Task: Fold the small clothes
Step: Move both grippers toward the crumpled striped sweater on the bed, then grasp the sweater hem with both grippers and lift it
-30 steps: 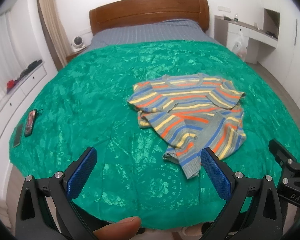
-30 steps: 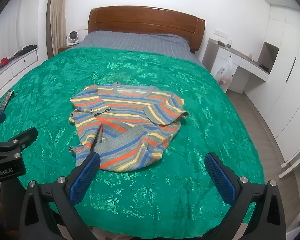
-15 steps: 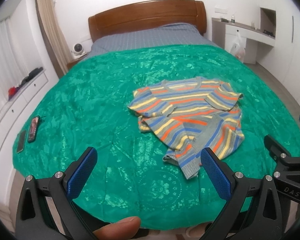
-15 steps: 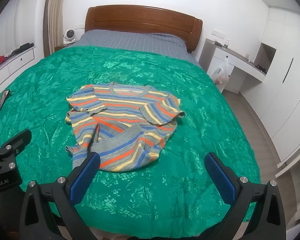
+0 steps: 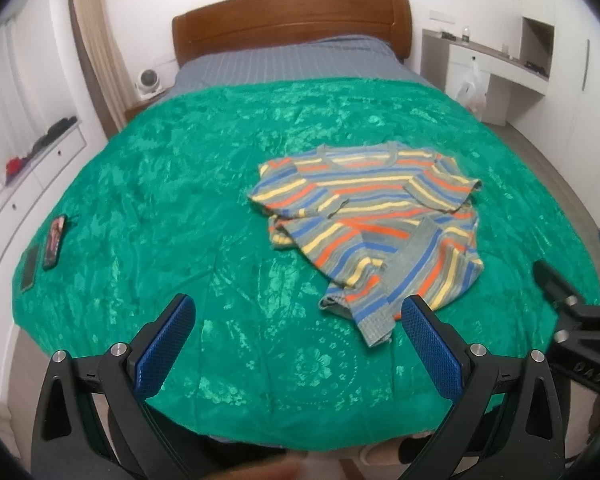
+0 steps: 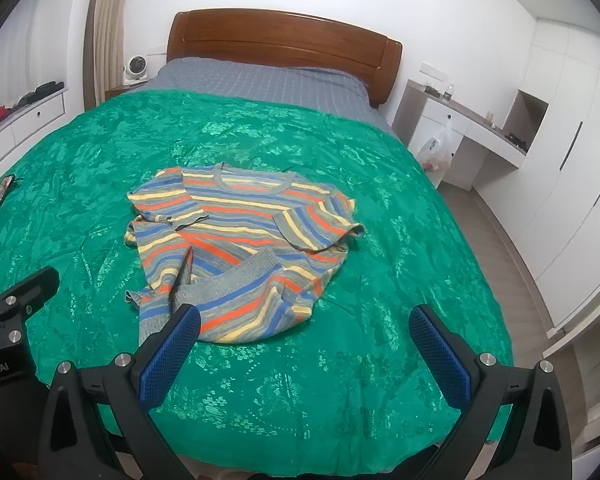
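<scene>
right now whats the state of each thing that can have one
striped sweater: crumpled on the green bedspread, hem flipped up, not folded
left hand-held gripper: open, empty
right hand-held gripper: open, empty
phone: lying flat near the bedspread's left edge

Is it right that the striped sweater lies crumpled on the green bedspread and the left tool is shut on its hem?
Not quite. The sweater does lie crumpled on the bedspread, but the left tool is open and holds nothing; the left wrist view shows it short of the hem.
</scene>
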Available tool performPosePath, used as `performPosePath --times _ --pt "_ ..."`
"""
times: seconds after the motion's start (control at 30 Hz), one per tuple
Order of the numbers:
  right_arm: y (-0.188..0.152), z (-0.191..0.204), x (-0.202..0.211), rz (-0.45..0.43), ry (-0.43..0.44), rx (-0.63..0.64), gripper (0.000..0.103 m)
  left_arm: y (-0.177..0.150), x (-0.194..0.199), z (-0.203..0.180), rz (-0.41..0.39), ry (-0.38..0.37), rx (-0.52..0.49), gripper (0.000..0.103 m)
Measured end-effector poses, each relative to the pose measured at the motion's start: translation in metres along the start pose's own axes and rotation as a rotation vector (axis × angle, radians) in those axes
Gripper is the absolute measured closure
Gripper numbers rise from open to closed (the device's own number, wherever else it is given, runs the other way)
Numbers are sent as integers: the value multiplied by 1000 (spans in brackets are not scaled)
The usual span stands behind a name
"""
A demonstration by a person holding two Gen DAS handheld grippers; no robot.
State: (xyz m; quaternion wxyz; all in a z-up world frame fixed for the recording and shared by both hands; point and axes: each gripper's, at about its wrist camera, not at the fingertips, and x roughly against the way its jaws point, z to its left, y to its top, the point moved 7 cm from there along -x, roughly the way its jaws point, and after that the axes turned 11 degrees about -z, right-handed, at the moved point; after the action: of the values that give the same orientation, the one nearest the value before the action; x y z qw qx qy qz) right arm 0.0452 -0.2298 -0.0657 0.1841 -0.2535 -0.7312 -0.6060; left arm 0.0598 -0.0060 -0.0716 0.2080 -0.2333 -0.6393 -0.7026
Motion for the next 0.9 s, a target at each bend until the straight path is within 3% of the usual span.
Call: performPosePath --times 0.17,0.37,0.63,0.9 --pt "-1 -6 -2 -1 -14 -10 0 -13 -9 10 37 14 13 0" --pt "-7 -13 -9 15 -17 -30 0 -25 -20 16 73 -39 53 0" --pt "-17 -18 -20 35 -3 -45 0 -52 -42 -9 154 -258 94 0" --pt "-34 -21 -34 62 48 -58 0 -54 -96 -39 170 -420 1 1"
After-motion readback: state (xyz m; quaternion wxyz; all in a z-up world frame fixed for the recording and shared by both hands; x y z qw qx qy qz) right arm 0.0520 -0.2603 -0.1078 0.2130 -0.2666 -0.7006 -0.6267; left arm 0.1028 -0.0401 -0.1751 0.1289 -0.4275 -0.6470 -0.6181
